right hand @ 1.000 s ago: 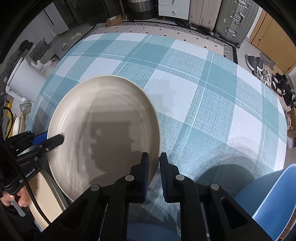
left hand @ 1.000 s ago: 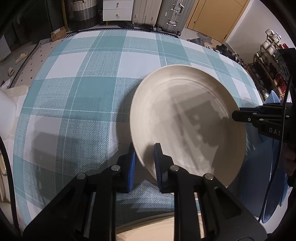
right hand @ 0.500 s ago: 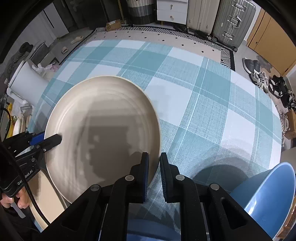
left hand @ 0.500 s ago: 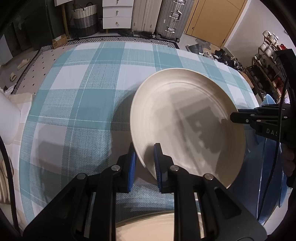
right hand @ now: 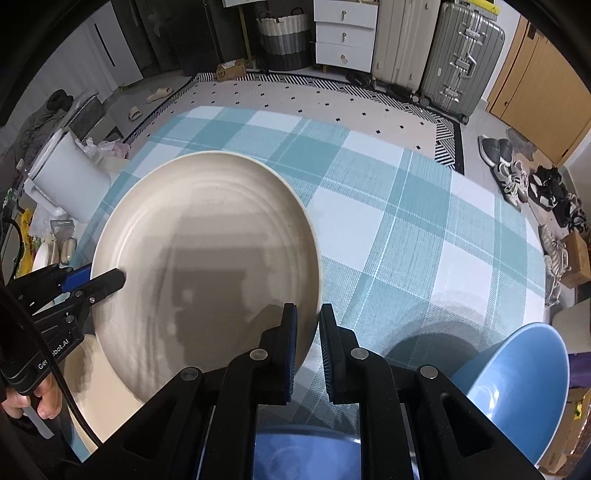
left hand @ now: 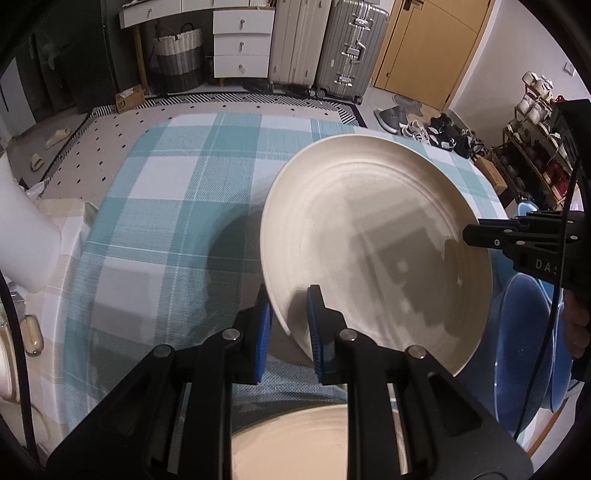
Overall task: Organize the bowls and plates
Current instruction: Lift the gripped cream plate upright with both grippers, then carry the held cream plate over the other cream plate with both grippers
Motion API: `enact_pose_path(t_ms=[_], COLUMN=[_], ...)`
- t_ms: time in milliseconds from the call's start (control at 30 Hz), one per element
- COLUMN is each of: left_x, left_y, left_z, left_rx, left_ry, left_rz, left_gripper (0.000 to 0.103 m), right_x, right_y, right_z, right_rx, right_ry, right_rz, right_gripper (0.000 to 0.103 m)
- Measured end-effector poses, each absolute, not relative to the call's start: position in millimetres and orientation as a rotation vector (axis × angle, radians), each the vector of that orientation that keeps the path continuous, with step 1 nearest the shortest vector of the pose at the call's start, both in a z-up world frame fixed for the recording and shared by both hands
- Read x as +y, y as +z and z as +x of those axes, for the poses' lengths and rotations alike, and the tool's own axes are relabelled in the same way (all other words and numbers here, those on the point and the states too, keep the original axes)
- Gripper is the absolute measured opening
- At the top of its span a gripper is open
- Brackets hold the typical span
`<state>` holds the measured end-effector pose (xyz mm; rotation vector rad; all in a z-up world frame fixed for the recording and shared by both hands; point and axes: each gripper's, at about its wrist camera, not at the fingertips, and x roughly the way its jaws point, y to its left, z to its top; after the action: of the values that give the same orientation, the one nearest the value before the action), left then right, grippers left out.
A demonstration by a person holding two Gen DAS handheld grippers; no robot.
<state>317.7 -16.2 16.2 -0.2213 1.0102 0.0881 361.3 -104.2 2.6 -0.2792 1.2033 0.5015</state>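
A large cream plate (left hand: 376, 258) (right hand: 207, 258) hangs tilted above the teal plaid tablecloth (left hand: 166, 221) (right hand: 406, 240), casting a shadow on it. My left gripper (left hand: 290, 299) is shut on its near left rim; in the right wrist view that same gripper (right hand: 110, 277) bites the plate's left edge. Across the plate, my right gripper (right hand: 307, 314) (left hand: 471, 234) is shut on the opposite rim. A second cream plate (left hand: 291, 443) (right hand: 99, 398) lies below. Blue bowls (left hand: 524, 350) (right hand: 517, 387) sit at the right, and another blue bowl (right hand: 303, 458) is under the right gripper.
A white bin (left hand: 22, 240) (right hand: 62, 177) stands off the table's left side. Beyond the far edge are a patterned rug, suitcases (left hand: 347, 48), a white drawer unit (right hand: 343, 33) and shoes (right hand: 517, 177) on the floor.
Both grippers have risen with the cream plate between them. The table has dropped away, more of the floor shows, and the second plate and blue bowls have come further into view.
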Motion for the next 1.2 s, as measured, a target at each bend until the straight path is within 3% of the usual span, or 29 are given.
enact_pose_path(t_ms=[1200], left_x=[-22], left_y=[125], left_z=[192], left_rx=[0.853], left_ry=[0.128], left_rz=[-0.208], left_gripper=[0.016], right_x=[-91], right_y=[92], right_z=[270], right_rx=[1.031], right_ry=[0.533], right_rz=[-0.283], right_gripper=[0.013])
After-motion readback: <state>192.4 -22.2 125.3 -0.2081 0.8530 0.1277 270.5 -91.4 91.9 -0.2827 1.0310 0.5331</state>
